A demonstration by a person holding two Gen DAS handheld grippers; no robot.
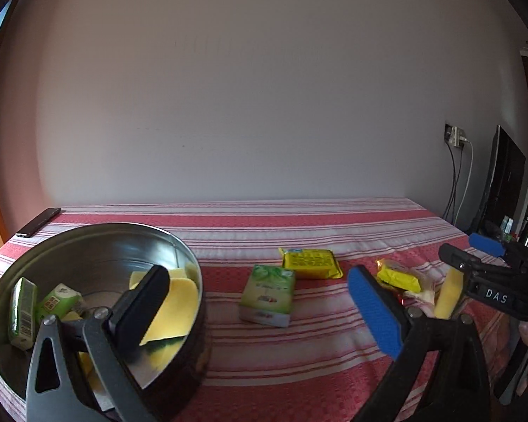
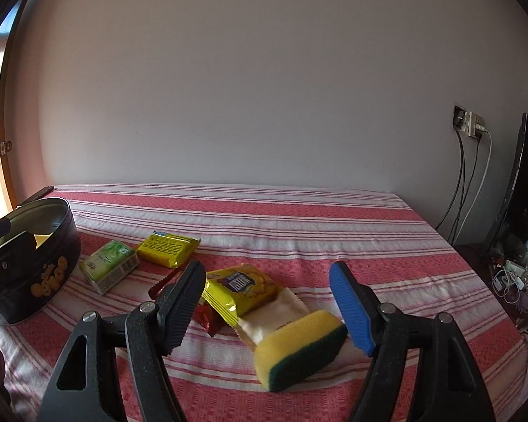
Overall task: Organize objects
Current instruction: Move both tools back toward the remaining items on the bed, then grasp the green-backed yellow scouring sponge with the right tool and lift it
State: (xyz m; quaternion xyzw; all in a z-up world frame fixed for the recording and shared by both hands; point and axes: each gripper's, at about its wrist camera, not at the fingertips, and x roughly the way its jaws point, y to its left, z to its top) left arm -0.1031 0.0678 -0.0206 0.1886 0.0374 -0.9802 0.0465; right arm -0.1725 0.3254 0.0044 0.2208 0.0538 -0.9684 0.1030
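Our right gripper (image 2: 267, 302) has its fingers spread wide around the yellow sponge with a green scouring side (image 2: 301, 346), not yet pinching it.

The sponge lies on the red-and-white striped cloth of the tabletop (image 2: 299, 225), touching a yellow snack packet (image 2: 241, 290). Farther left we see a green tissue pack (image 2: 109, 265) beside a flat yellow packet (image 2: 167, 249). Our left gripper (image 1: 260, 311) is also wide open and empty, its black finger (image 1: 142, 307) over the round metal tin (image 1: 98, 242), which holds yellow sponges (image 1: 176, 309) and small green packs (image 1: 23, 311).
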